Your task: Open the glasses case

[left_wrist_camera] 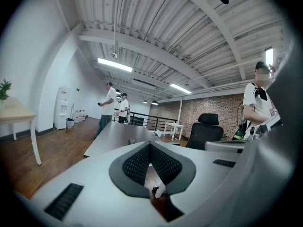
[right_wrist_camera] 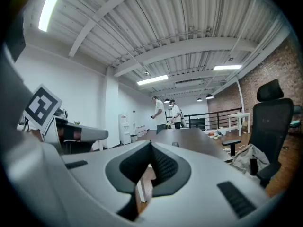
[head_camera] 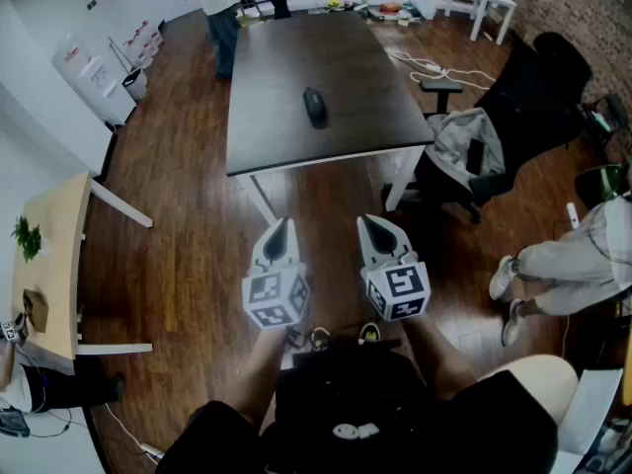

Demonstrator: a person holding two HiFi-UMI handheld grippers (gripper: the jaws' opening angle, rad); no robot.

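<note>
A dark glasses case (head_camera: 314,106) lies shut near the middle of the long dark table (head_camera: 346,141), far ahead of both grippers. In the right gripper view the glasses case (right_wrist_camera: 175,144) is a small bump on the table top. My left gripper (head_camera: 279,227) and right gripper (head_camera: 375,225) hang side by side over the wood floor, short of the table's near edge. Each has its jaws shut with nothing between them, as the left gripper (left_wrist_camera: 149,146) and right gripper (right_wrist_camera: 151,146) also show in their own views.
A black office chair (head_camera: 513,126) draped with a grey jacket (head_camera: 464,141) stands at the table's right. A seated person's legs (head_camera: 563,265) are at far right. A light wooden side table (head_camera: 49,265) with a small plant (head_camera: 27,237) stands left. Two people (head_camera: 237,8) stand beyond the table.
</note>
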